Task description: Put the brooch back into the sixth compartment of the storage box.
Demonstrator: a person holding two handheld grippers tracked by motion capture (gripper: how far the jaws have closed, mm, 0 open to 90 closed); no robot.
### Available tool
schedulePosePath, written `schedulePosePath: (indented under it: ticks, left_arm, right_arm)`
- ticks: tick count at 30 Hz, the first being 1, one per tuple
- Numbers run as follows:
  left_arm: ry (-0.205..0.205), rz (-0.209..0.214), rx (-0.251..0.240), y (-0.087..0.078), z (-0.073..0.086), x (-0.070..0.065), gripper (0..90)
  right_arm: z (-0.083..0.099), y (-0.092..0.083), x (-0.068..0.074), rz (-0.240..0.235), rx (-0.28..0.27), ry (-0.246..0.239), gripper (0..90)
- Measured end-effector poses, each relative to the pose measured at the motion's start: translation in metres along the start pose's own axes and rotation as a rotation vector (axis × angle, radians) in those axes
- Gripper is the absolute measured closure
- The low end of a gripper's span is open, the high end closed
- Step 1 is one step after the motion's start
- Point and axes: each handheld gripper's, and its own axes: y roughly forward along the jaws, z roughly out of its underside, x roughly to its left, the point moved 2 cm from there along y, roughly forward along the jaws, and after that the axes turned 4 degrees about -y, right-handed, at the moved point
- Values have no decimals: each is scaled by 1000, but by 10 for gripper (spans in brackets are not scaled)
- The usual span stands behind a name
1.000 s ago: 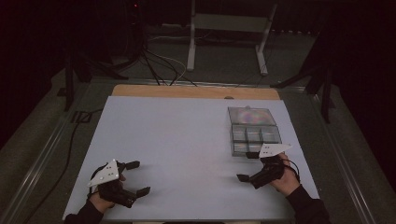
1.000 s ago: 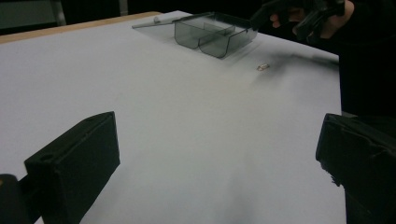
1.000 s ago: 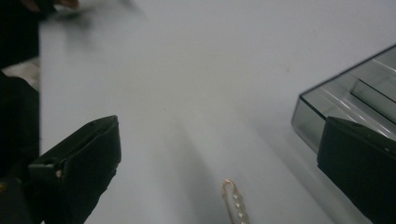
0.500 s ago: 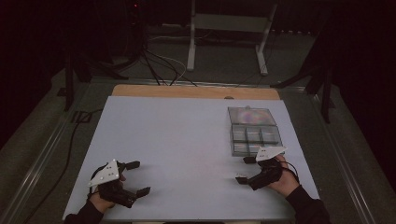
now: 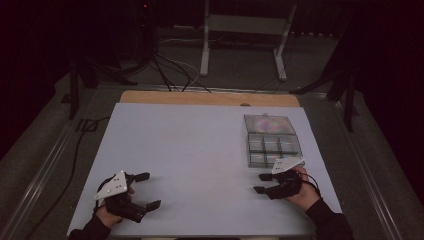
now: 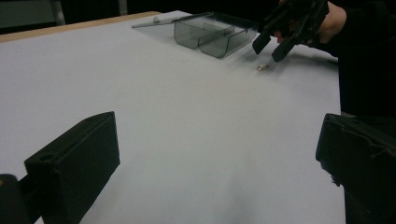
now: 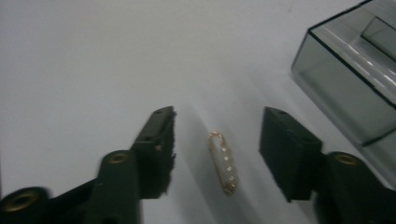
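A small gold clip set with pale stones (image 7: pixel 224 161) lies flat on the white table (image 5: pixel 200 150); in the left gripper view the clip (image 6: pixel 261 67) is a tiny glint. My right gripper (image 7: pixel 219 121) straddles it. Its jaws have just been closing, and a gap remains on each side of the clip, so neither pad touches it. From above, my right gripper (image 5: pixel 260 183) sits just in front of a clear compartment box (image 5: pixel 272 145) with its lid folded back. My left gripper (image 5: pixel 150 190) rests open at the front left, nothing between its jaws.
The box (image 7: pixel 345 88) stands close to the right gripper's right-hand jaw. A wooden strip (image 5: pixel 210 98) borders the table's far edge. Cables and a metal stand (image 5: pixel 240 30) lie on the dark floor beyond.
The right gripper's jaws have drawn noticeably closer together. Both hands have kept their places, and the left gripper is unchanged.
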Motion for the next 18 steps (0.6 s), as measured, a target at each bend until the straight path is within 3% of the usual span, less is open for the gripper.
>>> schedulePosePath:
  ticks: [6,9,13,18]
  left_arm:
    - [1,0,0,0,0,0,13]
    - [0,-1,0,0,0,0,14]
    - [-1,0,0,0,0,0,13]
    - [0,1,1,0,0,0,14]
  right_arm:
    - [2,0,-3,0,17,-32,599]
    - [4,2,-4,-30,13,-37,651]
    - [6,3,-5,-26,3,-65,674]
    - [7,7,-7,-42,20,-62,682]
